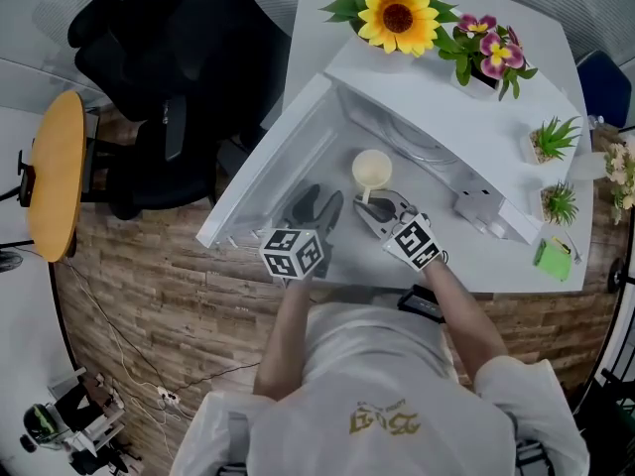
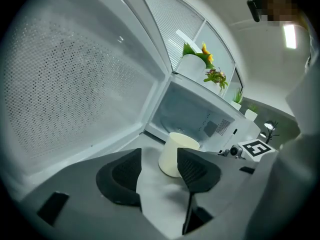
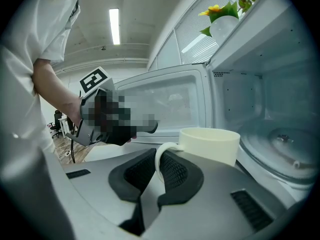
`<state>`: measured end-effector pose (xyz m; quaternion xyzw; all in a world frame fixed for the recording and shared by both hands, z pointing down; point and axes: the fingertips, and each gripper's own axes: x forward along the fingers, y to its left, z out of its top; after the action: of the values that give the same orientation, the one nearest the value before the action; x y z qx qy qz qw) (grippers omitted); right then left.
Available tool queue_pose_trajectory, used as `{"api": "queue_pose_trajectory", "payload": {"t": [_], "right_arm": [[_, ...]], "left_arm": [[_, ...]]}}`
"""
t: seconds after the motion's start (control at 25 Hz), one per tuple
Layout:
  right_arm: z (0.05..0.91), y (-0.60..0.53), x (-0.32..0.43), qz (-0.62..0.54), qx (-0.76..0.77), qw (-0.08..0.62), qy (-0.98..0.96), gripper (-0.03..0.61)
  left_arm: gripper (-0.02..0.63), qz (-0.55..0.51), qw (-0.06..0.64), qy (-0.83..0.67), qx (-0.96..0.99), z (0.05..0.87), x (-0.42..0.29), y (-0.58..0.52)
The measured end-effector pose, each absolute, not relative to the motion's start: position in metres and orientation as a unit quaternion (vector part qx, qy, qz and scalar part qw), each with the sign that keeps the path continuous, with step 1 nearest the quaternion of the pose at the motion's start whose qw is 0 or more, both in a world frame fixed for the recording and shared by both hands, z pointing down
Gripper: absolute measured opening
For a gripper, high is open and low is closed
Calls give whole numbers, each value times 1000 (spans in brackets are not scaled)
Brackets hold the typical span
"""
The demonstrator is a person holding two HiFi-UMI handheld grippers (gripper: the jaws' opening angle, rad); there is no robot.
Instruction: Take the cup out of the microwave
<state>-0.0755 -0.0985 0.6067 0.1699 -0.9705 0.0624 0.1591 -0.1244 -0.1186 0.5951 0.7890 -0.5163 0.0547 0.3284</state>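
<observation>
Centrally, in the head view, the white microwave (image 1: pixel 427 97) stands on the white table (image 1: pixel 496 271) with its door (image 1: pixel 268 181) swung fully open to the left. A sunflower (image 1: pixel 397 18) and pink flowers (image 1: pixel 488 50) sit on its top.

The cream cup (image 1: pixel 372 170) is outside the cavity, just in front of the open mouth and over the table. I cannot tell whether its base touches the table.

My right tool (image 1: pixel 377 209) points at the cup from the near side. In the right gripper view, my right tool (image 3: pixel 159 159) has its jaws drawn together on the cup's handle (image 3: pixel 167 146), which rises between the two dark pads. The cup (image 3: pixel 210 141) stands upright just beyond them. The turntable (image 3: pixel 285 139) lies inside the cavity at the right, and the door (image 3: pixel 160 104) is behind the cup.

My left tool (image 1: pixel 317 206) sits beside the right one, near the door. In the left gripper view, my left tool (image 2: pixel 159 169) has its jaws wide apart with nothing clamped. The cup (image 2: pixel 176 151) stands beyond them, partly behind the right jaw, and the perforated door (image 2: pixel 75 84) fills the left.
</observation>
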Motion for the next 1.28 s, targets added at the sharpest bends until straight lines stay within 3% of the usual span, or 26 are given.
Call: {"api": "queue_pose_trajectory", "payload": {"t": [1.28], "right_arm": [[633, -98, -57, 21, 200, 239, -950, 66]], "left_arm": [[222, 59, 330, -501, 798, 598, -115, -120]]}}
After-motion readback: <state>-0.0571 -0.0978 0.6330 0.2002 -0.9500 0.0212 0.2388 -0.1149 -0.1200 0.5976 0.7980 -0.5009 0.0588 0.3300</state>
